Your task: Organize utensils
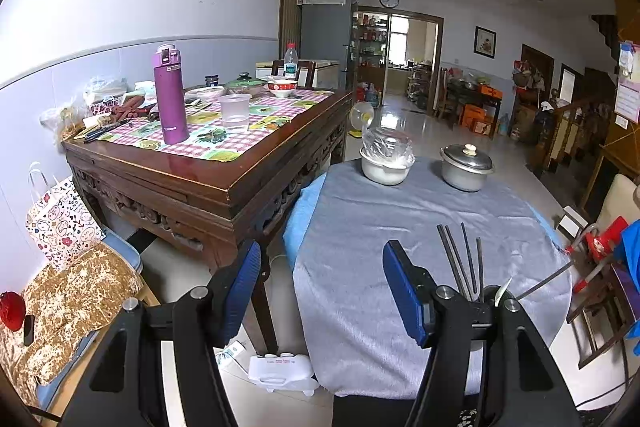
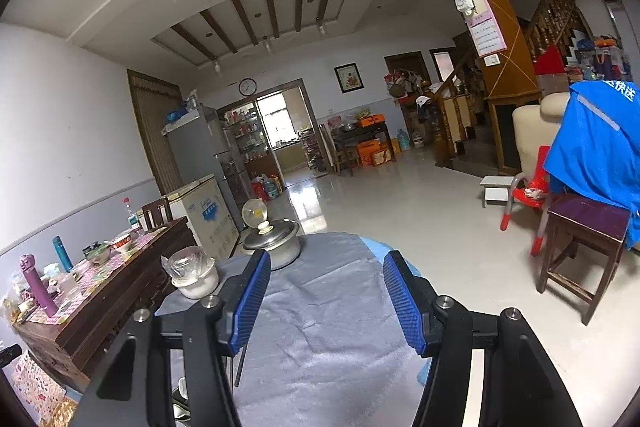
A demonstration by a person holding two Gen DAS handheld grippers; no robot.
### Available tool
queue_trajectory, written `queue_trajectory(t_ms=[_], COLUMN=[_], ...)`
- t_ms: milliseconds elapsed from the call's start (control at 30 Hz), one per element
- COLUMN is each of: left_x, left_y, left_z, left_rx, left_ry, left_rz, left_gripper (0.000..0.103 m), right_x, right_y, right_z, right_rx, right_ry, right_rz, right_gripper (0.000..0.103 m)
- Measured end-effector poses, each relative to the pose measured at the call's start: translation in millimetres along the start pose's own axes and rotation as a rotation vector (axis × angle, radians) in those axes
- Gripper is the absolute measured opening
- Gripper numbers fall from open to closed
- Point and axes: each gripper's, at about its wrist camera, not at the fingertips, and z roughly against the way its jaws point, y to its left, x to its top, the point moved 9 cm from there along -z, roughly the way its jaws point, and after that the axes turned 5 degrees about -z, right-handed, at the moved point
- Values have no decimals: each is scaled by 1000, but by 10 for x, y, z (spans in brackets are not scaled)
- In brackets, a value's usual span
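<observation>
Several dark chopsticks stand upright at the near right of a round table under a grey cloth. Beside them are a white spoon handle and a thin metal rod. Whatever holds them is hidden behind my left gripper's right finger. My left gripper hangs open over the table's near left edge with nothing between its blue pads. My right gripper is open and empty above the grey cloth. One dark chopstick shows below its left finger.
A lidded metal pot and a white bowl under plastic wrap stand at the table's far side. A carved wooden table with a purple flask is on the left. A wooden stool stands on the right.
</observation>
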Motion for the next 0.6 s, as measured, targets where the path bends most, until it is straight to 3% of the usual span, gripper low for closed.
queue_trajectory(t_ms=[400,600], left_x=[-9,96], left_y=[127,63], left_z=[-28,-235], left_rx=[-24,-75], left_ry=[4,15], left_rz=[63,83], left_gripper=[65,69], right_x=[-12,-65], right_y=[18,33], right_z=[-10,-221], right_rx=[-7,-7], right_ry=[3,48], right_rz=[8,0], right_gripper=[62,62])
